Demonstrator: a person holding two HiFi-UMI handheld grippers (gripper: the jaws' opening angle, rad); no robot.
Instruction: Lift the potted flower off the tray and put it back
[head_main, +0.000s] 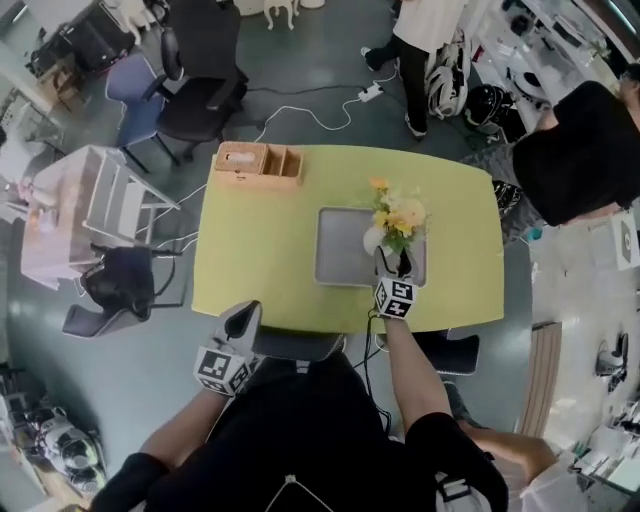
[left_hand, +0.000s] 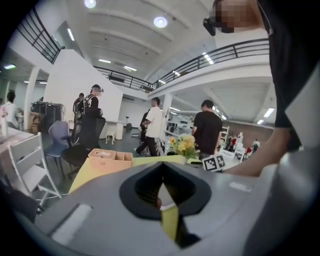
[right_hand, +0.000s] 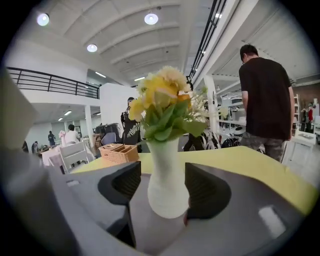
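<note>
The potted flower, a white vase (head_main: 373, 240) with yellow blooms (head_main: 398, 216), stands on the grey tray (head_main: 340, 245) in the middle of the yellow-green table (head_main: 260, 250). My right gripper (head_main: 392, 262) reaches in from the near side with the vase (right_hand: 167, 185) between its wide-spread jaws. The right pad (right_hand: 205, 192) sits against the vase, and a gap shows at the left pad (right_hand: 125, 182). My left gripper (head_main: 240, 322) hangs off the table's near edge, away from the tray; in the left gripper view its jaws (left_hand: 162, 187) are together and empty, and the flowers (left_hand: 184, 146) show far ahead.
A wooden organiser box (head_main: 258, 163) stands at the table's far left edge. Office chairs (head_main: 195, 75) and a white rack (head_main: 110, 195) stand to the left. A person in black (head_main: 585, 150) stands by the table's right side, and another walks behind.
</note>
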